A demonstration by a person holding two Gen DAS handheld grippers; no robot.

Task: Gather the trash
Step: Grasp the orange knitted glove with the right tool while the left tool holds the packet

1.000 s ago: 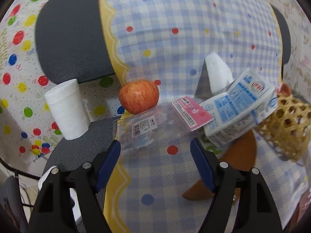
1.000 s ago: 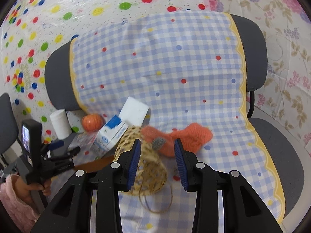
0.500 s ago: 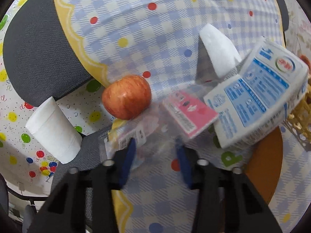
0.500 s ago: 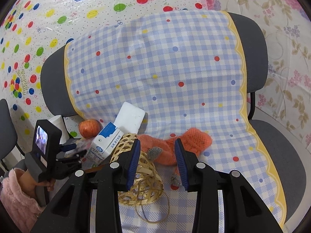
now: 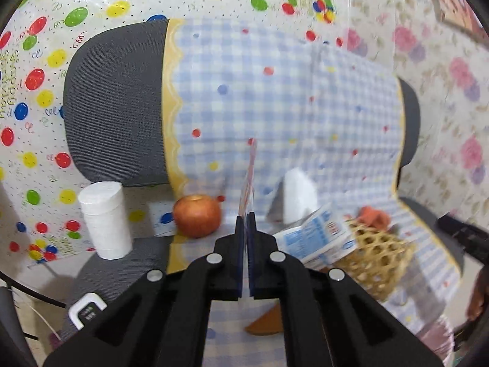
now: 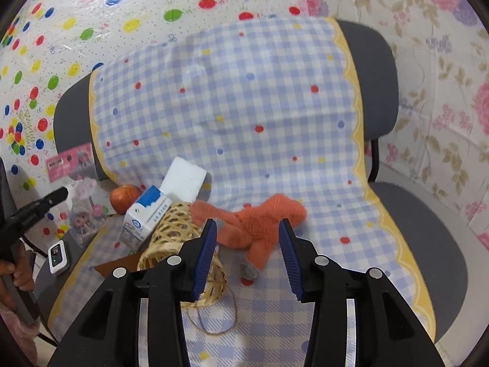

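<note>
My left fingers [image 5: 245, 218] pinch a clear plastic wrapper with a pink label [image 5: 250, 180] edge-on; my right fingers [image 6: 247, 229] spread wide before the orange knitted cloth [image 6: 259, 220].

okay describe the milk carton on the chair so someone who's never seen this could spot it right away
Find the grey chair draped in blue checked cloth. On its seat, left of the orange knit piece, the milk carton leans against a tipped woven basket. It is the only blue-and-white printed box.
</note>
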